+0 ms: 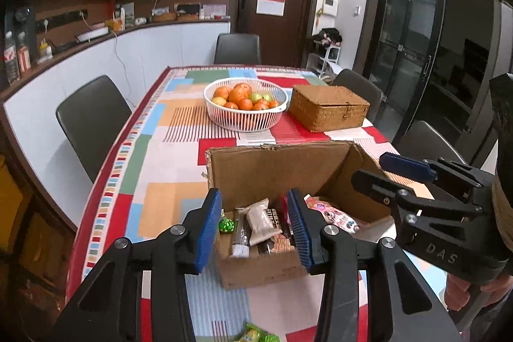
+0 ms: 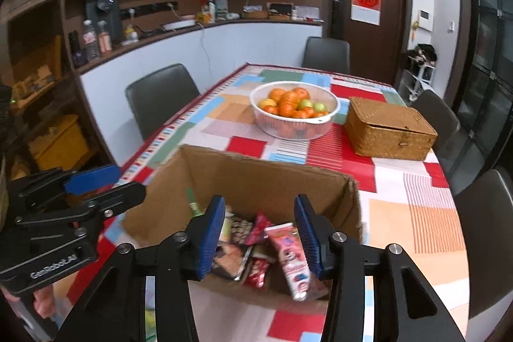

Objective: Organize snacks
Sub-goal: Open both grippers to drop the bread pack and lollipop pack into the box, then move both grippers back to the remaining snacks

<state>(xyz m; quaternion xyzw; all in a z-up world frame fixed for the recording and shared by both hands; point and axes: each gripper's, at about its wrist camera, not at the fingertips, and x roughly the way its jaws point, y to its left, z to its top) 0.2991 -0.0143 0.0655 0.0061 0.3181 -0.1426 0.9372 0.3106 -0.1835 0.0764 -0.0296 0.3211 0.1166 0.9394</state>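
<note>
1. Both grippers hang over the near end of the table (image 1: 166, 130), jaws spread wide, nothing held: left gripper (image 1: 255, 228), right gripper (image 2: 258, 237).
2. Just below them sits the open cardboard box (image 1: 275, 169) with the snacks inside, a pink packet (image 2: 290, 258) on top. Some green candies (image 1: 255, 335) lie loose on the cloth in front.
3. Further back: a white fruit basket (image 1: 245, 104) and beside it a closed wicker box (image 1: 328, 108).

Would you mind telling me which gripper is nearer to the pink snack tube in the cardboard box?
Right. The right gripper hangs open directly over the pink snack tube; the left gripper, also open, hovers over the box's other side.
</note>
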